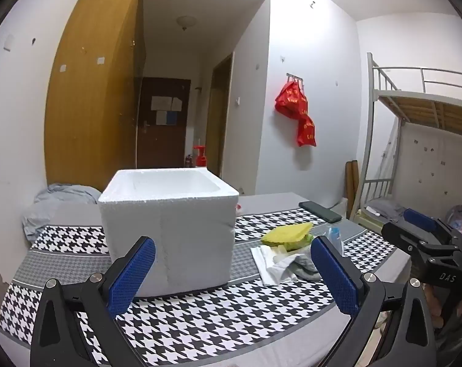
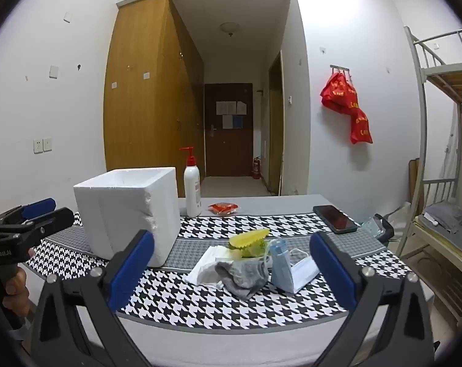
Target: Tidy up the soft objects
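A white foam box (image 1: 170, 229) (image 2: 127, 211), open at the top, stands on the houndstooth cloth. To its right lies a small heap of soft things: a yellow spiky toy (image 2: 249, 240) (image 1: 287, 234), a grey sock (image 2: 244, 273), white folded cloth (image 2: 208, 264) and light blue face masks (image 2: 287, 270). My left gripper (image 1: 234, 270) is open in front of the box, nothing between its blue pads. My right gripper (image 2: 231, 269) is open too, just short of the heap. Each gripper shows at the edge of the other's view.
The table (image 2: 218, 339) has a grey near edge. A black phone (image 2: 335, 218) lies at the back right, a red packet (image 2: 223, 207) and a white pump bottle (image 2: 192, 189) behind the box. A metal bunk bed (image 2: 438, 140) stands at right.
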Motion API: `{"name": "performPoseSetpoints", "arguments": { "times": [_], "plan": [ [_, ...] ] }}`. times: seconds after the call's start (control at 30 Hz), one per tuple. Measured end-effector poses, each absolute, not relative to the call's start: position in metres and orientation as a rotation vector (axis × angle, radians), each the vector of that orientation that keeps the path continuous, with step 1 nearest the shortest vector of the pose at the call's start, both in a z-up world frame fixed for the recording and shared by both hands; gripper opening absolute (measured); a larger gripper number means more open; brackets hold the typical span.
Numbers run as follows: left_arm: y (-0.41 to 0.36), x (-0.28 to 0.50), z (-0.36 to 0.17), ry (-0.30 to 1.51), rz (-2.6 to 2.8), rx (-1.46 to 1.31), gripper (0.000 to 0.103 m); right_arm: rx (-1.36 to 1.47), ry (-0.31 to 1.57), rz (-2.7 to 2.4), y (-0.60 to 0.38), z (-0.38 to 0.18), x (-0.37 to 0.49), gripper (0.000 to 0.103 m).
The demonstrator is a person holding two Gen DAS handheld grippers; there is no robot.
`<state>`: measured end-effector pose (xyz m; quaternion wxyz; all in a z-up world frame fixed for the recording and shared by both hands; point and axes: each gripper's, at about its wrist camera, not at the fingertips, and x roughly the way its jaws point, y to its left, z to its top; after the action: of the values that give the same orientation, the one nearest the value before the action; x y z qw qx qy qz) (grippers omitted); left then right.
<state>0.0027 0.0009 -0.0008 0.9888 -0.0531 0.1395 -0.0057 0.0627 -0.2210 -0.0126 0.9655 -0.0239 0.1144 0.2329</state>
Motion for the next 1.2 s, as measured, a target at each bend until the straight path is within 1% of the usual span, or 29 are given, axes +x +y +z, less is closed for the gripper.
{"name": "performPoseSetpoints", "arguments": {
  "times": [0.13, 0.27, 0.37, 0.83, 0.93, 1.2],
  "plan": [
    [0.015, 0.008, 0.001, 0.3, -0.007, -0.112, 0.102, -0.041, 0.233, 0.474, -0.22, -0.013, 0.065, 0.103],
    [0.006, -0.004, -0.002, 0.268, 0.059, -0.089, 0.102, -0.037, 0.224, 0.48, -0.219, -0.016, 0.063, 0.103],
    [0.0, -0.002, -0.004, 0.268, 0.067, -0.081, 0.102, -0.038, 0.216, 0.48, -0.223, -0.008, 0.055, 0.103],
    [-0.002, 0.003, -0.003, 0.267, 0.071, -0.056, 0.102, -0.027, 0.216, 0.476, -0.219, -0.012, 0.065, 0.103],
    [0.003, 0.002, -0.003, 0.25, 0.119, -0.075, 0.102, -0.011, 0.222, 0.488, -0.22, -0.012, 0.067, 0.103],
    [0.01, 0.006, -0.004, 0.27, 0.117, -0.109, 0.102, -0.014, 0.221, 0.461, -0.221, -0.014, 0.069, 0.103]
  ]
}}
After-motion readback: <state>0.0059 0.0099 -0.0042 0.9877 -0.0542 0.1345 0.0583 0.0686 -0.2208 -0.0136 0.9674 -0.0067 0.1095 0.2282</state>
